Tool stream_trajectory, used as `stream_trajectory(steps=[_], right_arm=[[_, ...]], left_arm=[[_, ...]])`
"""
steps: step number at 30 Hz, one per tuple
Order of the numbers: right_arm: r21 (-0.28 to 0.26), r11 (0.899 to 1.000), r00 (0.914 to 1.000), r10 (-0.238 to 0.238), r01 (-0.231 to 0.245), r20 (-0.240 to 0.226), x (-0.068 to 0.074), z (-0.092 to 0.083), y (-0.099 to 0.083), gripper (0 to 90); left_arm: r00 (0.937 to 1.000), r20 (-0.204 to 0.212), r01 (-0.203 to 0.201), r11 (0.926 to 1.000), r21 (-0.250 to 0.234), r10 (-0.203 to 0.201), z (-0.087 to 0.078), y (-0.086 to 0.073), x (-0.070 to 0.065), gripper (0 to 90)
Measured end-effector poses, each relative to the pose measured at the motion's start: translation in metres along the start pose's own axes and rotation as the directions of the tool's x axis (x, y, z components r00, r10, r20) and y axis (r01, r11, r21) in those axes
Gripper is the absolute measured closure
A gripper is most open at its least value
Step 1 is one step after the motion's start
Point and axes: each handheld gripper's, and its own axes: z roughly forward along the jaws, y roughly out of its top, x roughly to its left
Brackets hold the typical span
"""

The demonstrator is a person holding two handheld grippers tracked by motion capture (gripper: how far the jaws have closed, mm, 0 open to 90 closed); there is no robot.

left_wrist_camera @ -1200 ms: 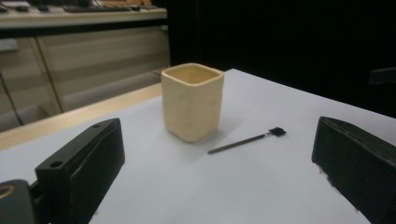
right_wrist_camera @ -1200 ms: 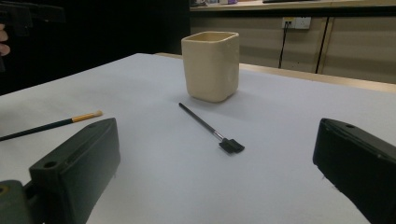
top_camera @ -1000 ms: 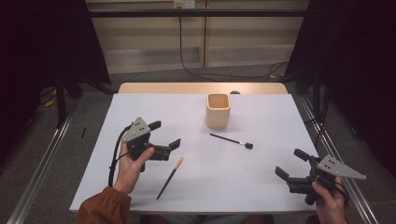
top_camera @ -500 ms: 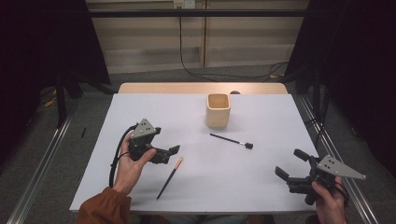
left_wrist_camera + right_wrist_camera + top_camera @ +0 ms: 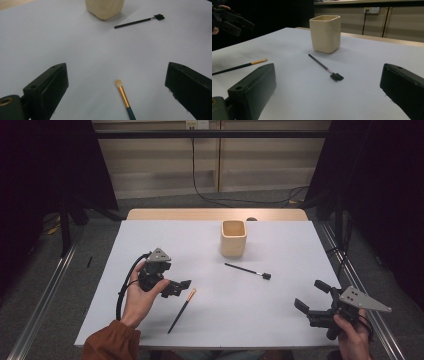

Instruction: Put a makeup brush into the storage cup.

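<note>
My high view hangs above the near edge of the table (image 5: 150, 240), looking forward and down. The left claw (image 5: 117, 82) view sits low, close over the sheet, facing the cup (image 5: 105, 8) at 12 o'clock. The right claw (image 5: 327, 92) view skims almost level — cup (image 5: 325, 33) at 12, the other claw (image 5: 230, 21) at 10. All three share cup and both brushes.

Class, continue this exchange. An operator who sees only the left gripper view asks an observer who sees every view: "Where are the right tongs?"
Observer: The right tongs are open and hold nothing, by the table's near right corner.
Operator: Where does the gold brush run past my frame?
Observer: The gold brush has a dark handle slanting toward the near edge.
Operator: Is the cup upright?
Observer: Yes, the cup stands with its mouth up.
</note>
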Motion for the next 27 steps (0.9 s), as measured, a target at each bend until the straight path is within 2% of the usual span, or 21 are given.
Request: stream_trajectory(steps=[3,5,11,13,14,16,18,20,21,24,27], right_arm=[[0.000,1.000,1.0000,0.003,-0.003,0.000,0.000,0.000,0.000,0.0],[0.001,1.000,1.0000,0.004,-0.004,0.001,0.000,0.000,0.000,0.0],[0.002,1.000,1.0000,0.001,-0.001,0.000,0.000,0.000,0.000,0.0],[0.003,1.000,1.0000,0.001,-0.001,0.000,0.000,0.000,0.000,0.0],[0.003,1.000,1.0000,0.002,-0.002,0.000,0.000,0.000,0.000,0.0],[0.003,1.000,1.0000,0.003,-0.003,0.000,0.000,0.000,0.000,0.0],[0.004,1.000,1.0000,0.002,-0.002,-0.003,0.000,0.001,-0.001,0.0],[0.006,1.000,1.0000,0.000,0.000,-0.005,0.000,0.001,-0.001,0.0],[0.006,1.000,1.0000,0.001,0.000,-0.005,0.000,0.001,-0.001,0.0],[0.004,1.000,1.0000,0.002,-0.002,-0.005,0.000,0.001,-0.001,0.0],[0.003,1.000,1.0000,0.000,0.000,-0.002,0.000,0.001,0.000,0.0]], left_arm=[[1.0000,-0.003,0.005,0.9992,0.040,-0.005,0.003,-0.001,0.000,4.8],[1.0000,0.001,-0.007,0.9963,0.086,0.007,0.006,-0.002,0.001,4.8],[0.9997,0.021,0.005,0.9850,0.173,-0.009,0.012,-0.004,-0.001,4.7],[0.9986,0.044,0.019,0.9789,0.204,-0.029,0.014,-0.004,-0.001,4.8],[0.9986,0.046,0.014,0.9755,0.220,-0.025,0.014,-0.003,0.000,4.9],[0.9985,0.040,0.026,0.9675,0.251,-0.037,0.016,-0.003,-0.001,5.9],[0.9986,0.044,0.014,0.9574,0.288,-0.028,0.018,-0.002,-0.001,6.0],[0.9975,0.058,0.019,0.9444,0.328,-0.041,0.019,-0.001,-0.002,6.3],[0.9976,0.062,0.008,0.9393,0.343,-0.031,0.020,0.000,-0.002,6.3],[0.9990,0.036,0.011,0.9277,0.373,-0.027,0.021,0.000,-0.003,6.3],[0.9994,0.017,0.019,0.9076,0.419,-0.029,0.024,-0.001,-0.005,7.8]])
